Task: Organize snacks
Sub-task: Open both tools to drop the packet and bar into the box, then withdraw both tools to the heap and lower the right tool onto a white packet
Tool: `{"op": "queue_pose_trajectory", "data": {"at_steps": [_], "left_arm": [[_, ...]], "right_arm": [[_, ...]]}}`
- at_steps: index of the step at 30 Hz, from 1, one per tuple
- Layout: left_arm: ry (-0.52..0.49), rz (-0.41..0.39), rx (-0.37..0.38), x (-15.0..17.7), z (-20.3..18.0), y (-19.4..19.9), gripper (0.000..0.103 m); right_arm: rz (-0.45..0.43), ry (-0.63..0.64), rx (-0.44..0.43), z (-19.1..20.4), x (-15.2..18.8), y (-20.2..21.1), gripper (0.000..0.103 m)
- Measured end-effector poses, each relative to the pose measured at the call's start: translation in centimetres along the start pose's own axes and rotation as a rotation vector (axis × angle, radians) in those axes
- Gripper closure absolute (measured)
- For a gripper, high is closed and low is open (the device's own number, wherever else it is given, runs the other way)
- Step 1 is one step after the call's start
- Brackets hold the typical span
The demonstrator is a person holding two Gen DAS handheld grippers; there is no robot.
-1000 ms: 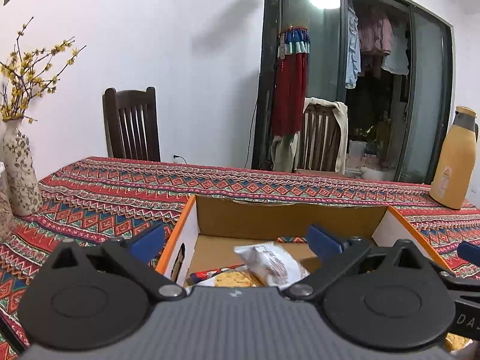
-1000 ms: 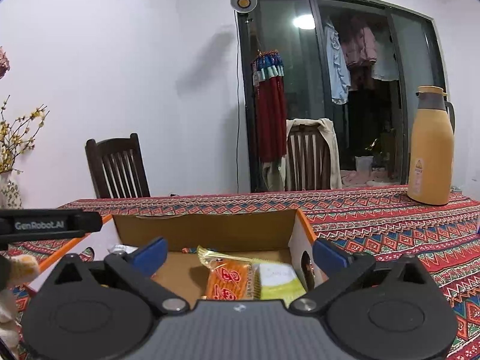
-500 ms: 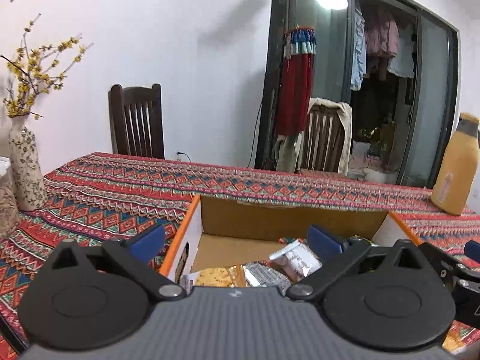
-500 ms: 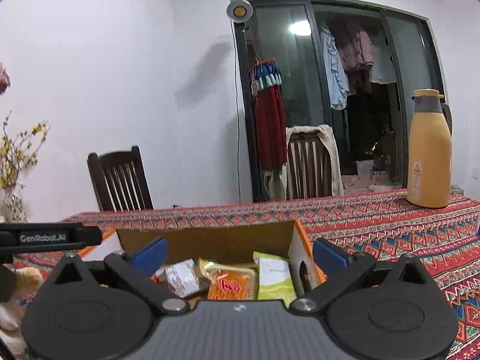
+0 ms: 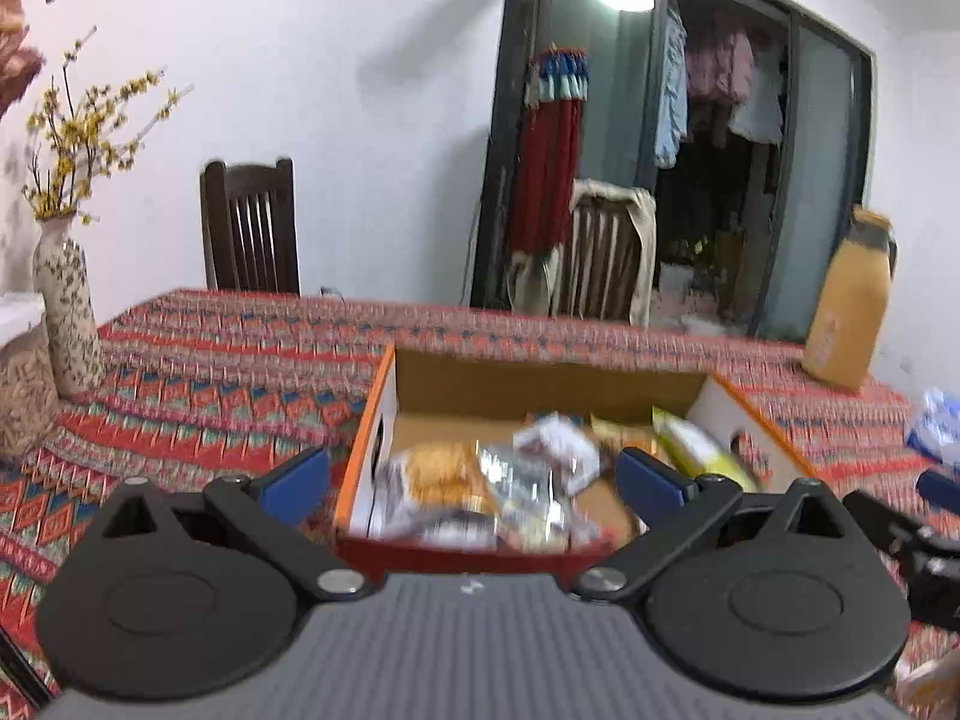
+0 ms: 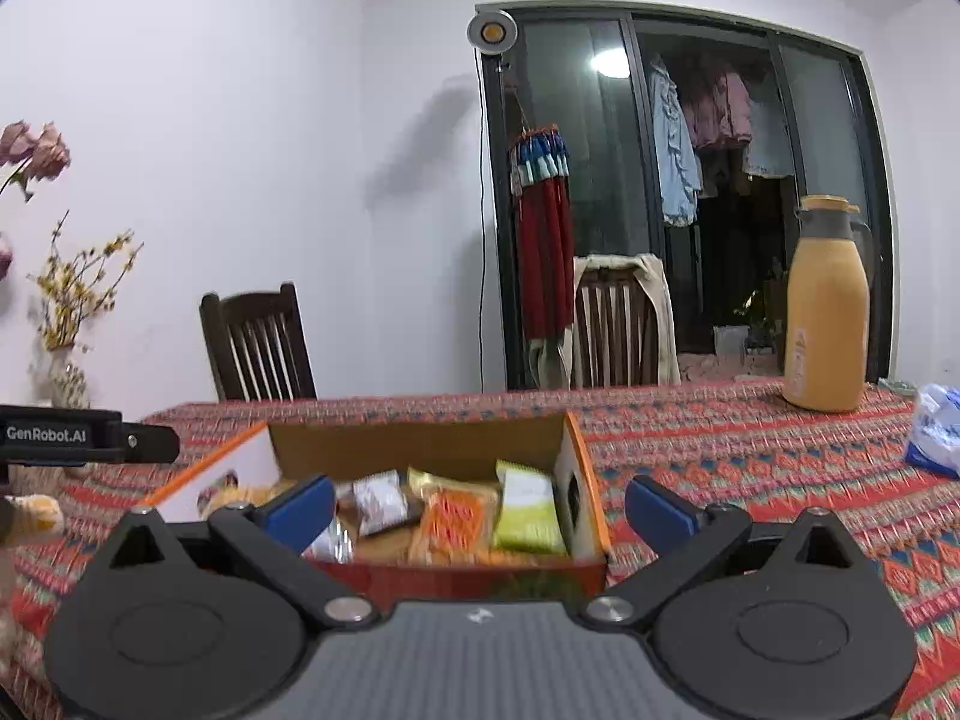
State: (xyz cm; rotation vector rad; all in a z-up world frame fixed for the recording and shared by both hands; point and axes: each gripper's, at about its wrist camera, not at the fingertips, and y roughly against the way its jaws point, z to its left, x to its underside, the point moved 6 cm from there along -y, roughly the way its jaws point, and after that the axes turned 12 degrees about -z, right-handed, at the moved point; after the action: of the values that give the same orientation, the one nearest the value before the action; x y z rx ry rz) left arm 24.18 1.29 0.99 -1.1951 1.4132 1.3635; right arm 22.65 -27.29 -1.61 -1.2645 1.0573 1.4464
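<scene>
Both empty, wide open: left hand-held gripper (image 5: 471, 477), right hand-held gripper (image 6: 480, 507); risk clipping box (image 6: 585, 504) wall, spilling loose snack packets (image 6: 459, 519).

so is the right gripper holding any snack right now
No, the right gripper has its blue fingers spread wide with nothing between them, and the snack packets lie in the cardboard box.

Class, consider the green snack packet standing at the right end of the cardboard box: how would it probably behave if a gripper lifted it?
The green packet looks like a thin, flat wrapper, so it is probably light and would flex when pinched. Its glossy surface might slip between the fingers. It leans on the box wall, so it may topple once nudged.
</scene>
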Motion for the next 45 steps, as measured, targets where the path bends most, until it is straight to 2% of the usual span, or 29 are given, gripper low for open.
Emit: {"op": "queue_pose_trajectory", "data": {"at_steps": [7,15,21,28,45], "left_arm": [[-0.020,0.081,0.027,4.2,1.1,1.9,0.000],[-0.049,0.105,0.009,7.5,1.9,2.0,0.000],[-0.049,0.085,0.009,7.7,1.8,2.0,0.000],[-0.005,0.078,0.017,7.6,2.3,2.0,0.000],[0.013,0.080,0.014,7.6,2.6,1.9,0.000]], "right_arm": [[0.097,-0.013,0.028,-1.6,3.5,3.5,0.000],[0.200,0.005,0.077,-3.1,7.3,5.7,0.000],[0.233,-0.005,0.114,-4.0,8.3,5.9,0.000],[0.256,-0.005,0.109,-3.8,8.6,5.1,0.000],[0.251,-0.003,0.154,-5.0,8.1,5.5,0.000]]}}
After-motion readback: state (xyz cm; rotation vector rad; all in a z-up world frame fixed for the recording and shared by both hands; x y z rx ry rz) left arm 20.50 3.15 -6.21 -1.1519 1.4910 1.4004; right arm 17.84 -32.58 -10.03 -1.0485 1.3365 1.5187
